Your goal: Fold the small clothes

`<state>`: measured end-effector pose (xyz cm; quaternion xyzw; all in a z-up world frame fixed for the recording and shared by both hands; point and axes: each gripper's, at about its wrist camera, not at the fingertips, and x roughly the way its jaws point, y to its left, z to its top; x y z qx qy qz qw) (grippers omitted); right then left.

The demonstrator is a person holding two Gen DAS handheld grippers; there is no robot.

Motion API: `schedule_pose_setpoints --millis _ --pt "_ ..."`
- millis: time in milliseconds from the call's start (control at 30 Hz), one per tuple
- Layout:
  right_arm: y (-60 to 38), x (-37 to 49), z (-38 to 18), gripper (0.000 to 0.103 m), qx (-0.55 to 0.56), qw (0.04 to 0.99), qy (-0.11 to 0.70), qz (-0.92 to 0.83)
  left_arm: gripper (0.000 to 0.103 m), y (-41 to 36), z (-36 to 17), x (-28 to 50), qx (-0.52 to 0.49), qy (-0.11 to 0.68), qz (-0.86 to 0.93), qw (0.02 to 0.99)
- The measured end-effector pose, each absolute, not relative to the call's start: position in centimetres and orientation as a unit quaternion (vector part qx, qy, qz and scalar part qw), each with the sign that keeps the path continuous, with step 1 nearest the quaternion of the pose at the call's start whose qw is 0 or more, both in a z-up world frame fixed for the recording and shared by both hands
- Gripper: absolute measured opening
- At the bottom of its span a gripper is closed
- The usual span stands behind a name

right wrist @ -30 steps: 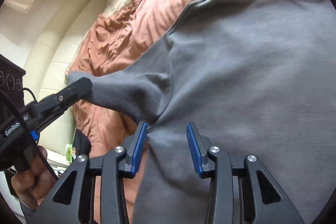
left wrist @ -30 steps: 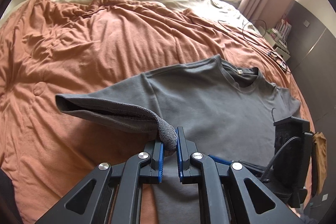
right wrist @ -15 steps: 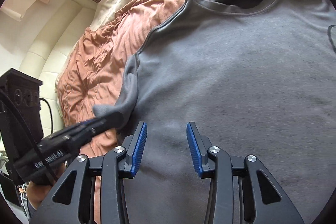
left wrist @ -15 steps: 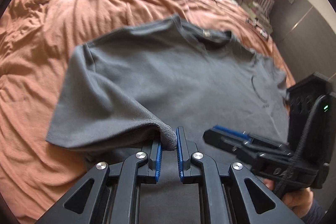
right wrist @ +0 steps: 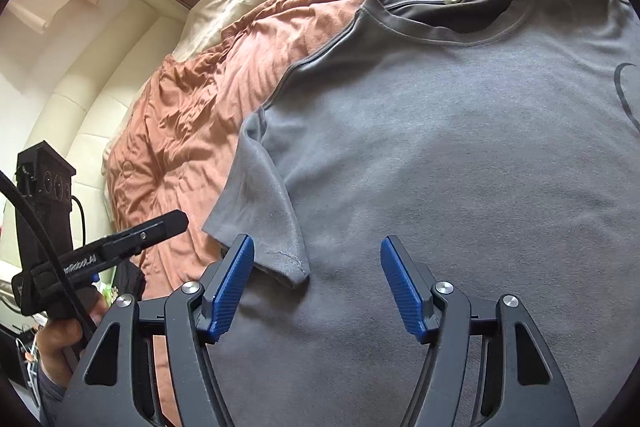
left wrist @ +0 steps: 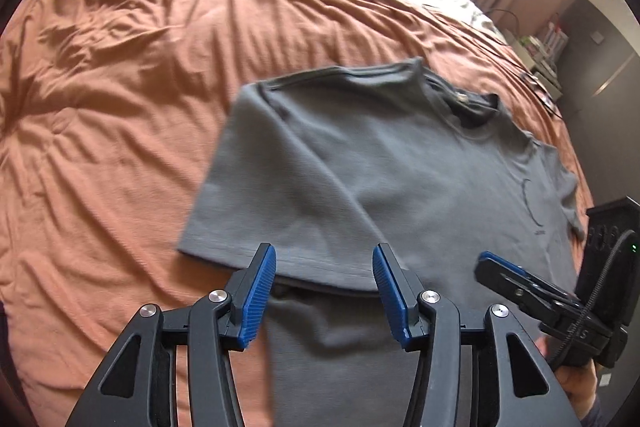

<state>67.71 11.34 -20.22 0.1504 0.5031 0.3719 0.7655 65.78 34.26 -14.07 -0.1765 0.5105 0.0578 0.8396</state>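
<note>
Both tools are black plastic. The left gripper point(left wrist: 324, 291) and right gripper point(right wrist: 318, 287) each carry ribbed blue pads on triangular cut-out arms fixed with silver screws. A black cable runs along each housing. White lettering marks the left gripper's side, and a small green light glows on the right one's body.

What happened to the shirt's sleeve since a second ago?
The left gripper carried the sleeve inward over the grey T-shirt, then opened and let it go. The right gripper stayed open; the shirt stayed on the orange bedspread.
</note>
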Motion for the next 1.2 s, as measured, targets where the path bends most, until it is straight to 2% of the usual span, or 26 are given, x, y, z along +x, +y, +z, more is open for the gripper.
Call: schedule_pose_setpoints --millis 333,533,633,700,733,800,833,933,1200 --pt "14.2 67.5 -21.1 0.064 0.103 0.767 0.499 0.39 0.053 41.6 -17.6 65.1 -0.216 0.499 0.128 0.829" --pt "15.6 67.6 -21.6 0.058 0.087 0.766 0.499 0.397 0.052 43.9 -20.4 65.1 -0.254 0.504 0.134 0.815" --pt "16.2 67.4 -22.0 0.048 0.082 0.761 0.5 0.404 0.039 44.0 -21.4 65.1 -0.268 0.505 0.115 0.813" --pt "16.8 67.3 -22.4 0.046 0.075 0.758 0.507 0.404 0.016 43.9 -21.8 65.3 -0.281 0.507 0.096 0.809" --pt "17.1 67.3 -22.7 0.041 0.072 0.756 0.511 0.402 0.013 43.9 -21.7 65.3 -0.28 0.505 0.097 0.811" --pt "17.6 67.4 -23.1 0.024 0.076 0.748 0.521 0.405 0.005 43.4 -20.9 65.4 -0.267 0.497 0.094 0.82" --pt "17.6 67.5 -23.3 0.014 0.082 0.742 0.524 0.409 0.005 43.1 -20.2 65.5 -0.26 0.491 0.09 0.827" --pt "17.6 67.7 -23.1 0.009 0.08 0.742 0.519 0.418 0.005 42.2 -17.7 65.9 -0.242 0.473 0.082 0.843" --pt "17.0 67.7 -22.9 0.009 0.079 0.736 0.525 0.42 0.004 40.3 -12.2 67.6 -0.23 0.433 0.067 0.869"
